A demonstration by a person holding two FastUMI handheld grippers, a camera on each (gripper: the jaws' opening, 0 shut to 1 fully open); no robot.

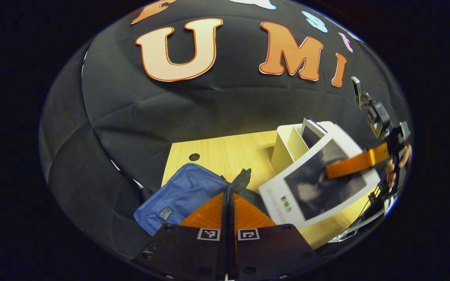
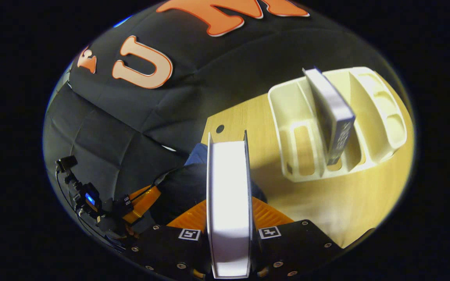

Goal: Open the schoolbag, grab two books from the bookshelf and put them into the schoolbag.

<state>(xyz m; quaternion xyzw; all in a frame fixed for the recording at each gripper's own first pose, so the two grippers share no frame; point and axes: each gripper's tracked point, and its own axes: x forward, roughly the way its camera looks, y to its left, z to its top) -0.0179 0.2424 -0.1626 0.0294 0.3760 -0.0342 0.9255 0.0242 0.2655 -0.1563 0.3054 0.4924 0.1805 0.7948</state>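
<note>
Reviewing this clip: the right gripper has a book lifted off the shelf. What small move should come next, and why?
Probably carry the book, clamped in the right gripper, across toward the blue schoolbag. It hangs above the table, clear of the white bookshelf, where a second book waits.

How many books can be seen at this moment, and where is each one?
2. One book is clamped between the right gripper fingers, above the blue schoolbag. The other book stands in the white bookshelf. More could be hidden inside the schoolbag.

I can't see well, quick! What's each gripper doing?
Left gripper: shut, holding nothing visible.
Right gripper: shut on a book.
</note>
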